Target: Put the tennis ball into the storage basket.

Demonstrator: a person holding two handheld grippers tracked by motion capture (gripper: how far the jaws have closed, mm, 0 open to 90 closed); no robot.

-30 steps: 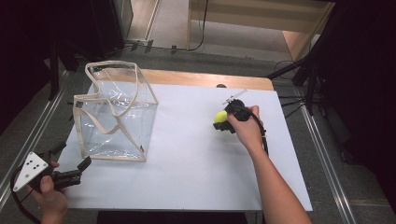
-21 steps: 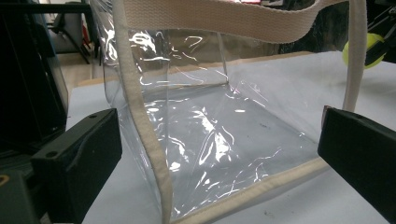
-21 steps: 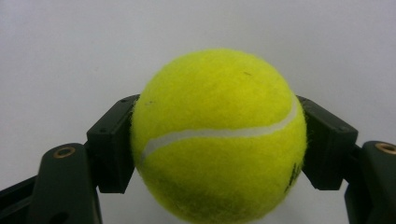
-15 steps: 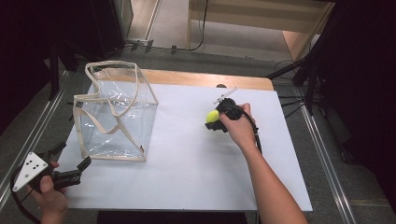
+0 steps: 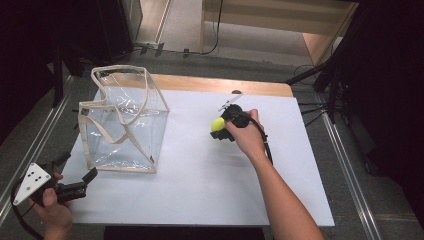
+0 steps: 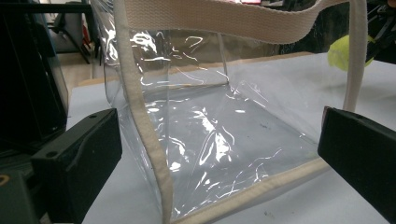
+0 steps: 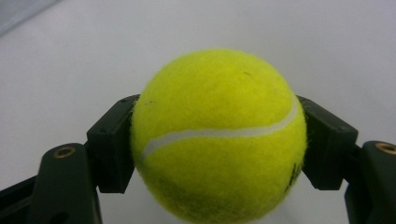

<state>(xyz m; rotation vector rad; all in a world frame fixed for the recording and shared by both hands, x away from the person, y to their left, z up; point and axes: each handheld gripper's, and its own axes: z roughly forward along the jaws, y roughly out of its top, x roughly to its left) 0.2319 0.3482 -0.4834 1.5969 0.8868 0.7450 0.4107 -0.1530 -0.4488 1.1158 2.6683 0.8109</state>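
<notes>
Moved: your right gripper (image 5: 220,129) has carried the tennis ball (image 5: 217,124) from nearer the right edge of the table (image 5: 200,200) toward its middle, closing on the bag; your left hand has stayed put.
Right gripper: its jaws are clamped on the ball's two sides, at its widest part, which I judge keeps it from rolling out in transit.
Ball: held just above the white tabletop, well apart from the clear bag (image 5: 125,125).
Bag: it stands upright near the table's far left corner, mouth open upward, cream straps (image 6: 233,18) slumped across the opening.
Left gripper: your left gripper (image 5: 75,187) waits at the near left corner, jaws wide and empty, aimed at the bag's near wall, likely to steady it.
Next: you probably need to lift the ball over the rim and clear of the straps.
</notes>
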